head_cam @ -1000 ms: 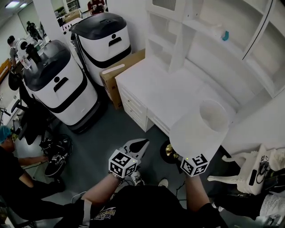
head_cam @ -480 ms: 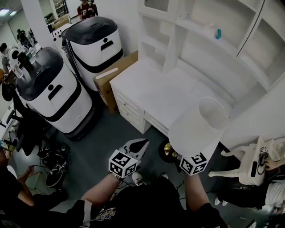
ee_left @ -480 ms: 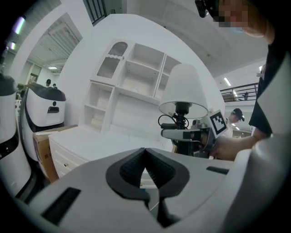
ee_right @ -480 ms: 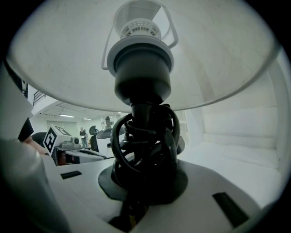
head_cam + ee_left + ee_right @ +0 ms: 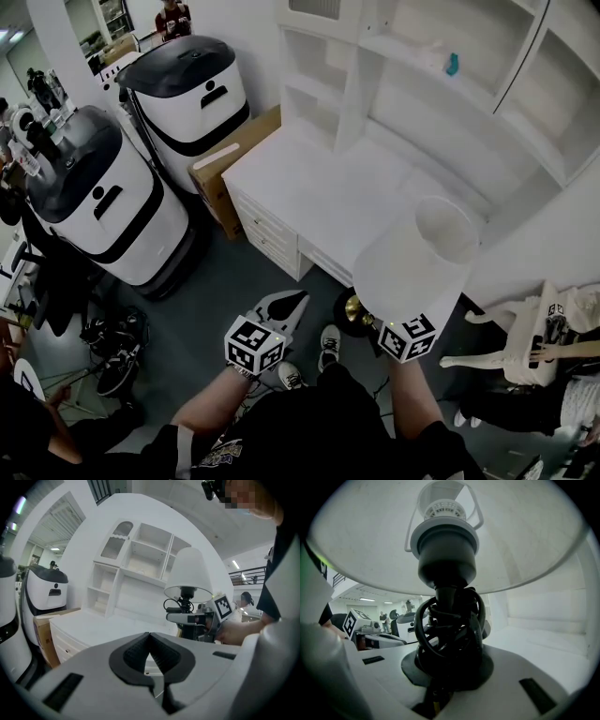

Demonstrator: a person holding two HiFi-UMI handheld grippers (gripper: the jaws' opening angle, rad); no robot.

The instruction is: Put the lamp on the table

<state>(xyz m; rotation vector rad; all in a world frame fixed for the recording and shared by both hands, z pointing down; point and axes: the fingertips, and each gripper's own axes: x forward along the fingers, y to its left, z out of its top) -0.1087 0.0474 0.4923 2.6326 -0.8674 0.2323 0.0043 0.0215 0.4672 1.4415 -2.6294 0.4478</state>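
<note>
Desk top open at front; shelf hutch blocks rear, cardboard box & wheeled robots crowd L side.

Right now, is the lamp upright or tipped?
Upright: the left gripper view shows the lamp, shade straight above stem, clamped in the right gripper. Not yet on the table.

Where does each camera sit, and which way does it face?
Left gripper view: on the left gripper, which is shut, facing the desk; shows the right gripper holding the lamp.
Right gripper view: on that gripper, looking up the lamp's cord-wrapped stem into its shade.
Head view: overhead, looking steeply down at both forearms and grippers.
Shared: lamp, desk.
</note>
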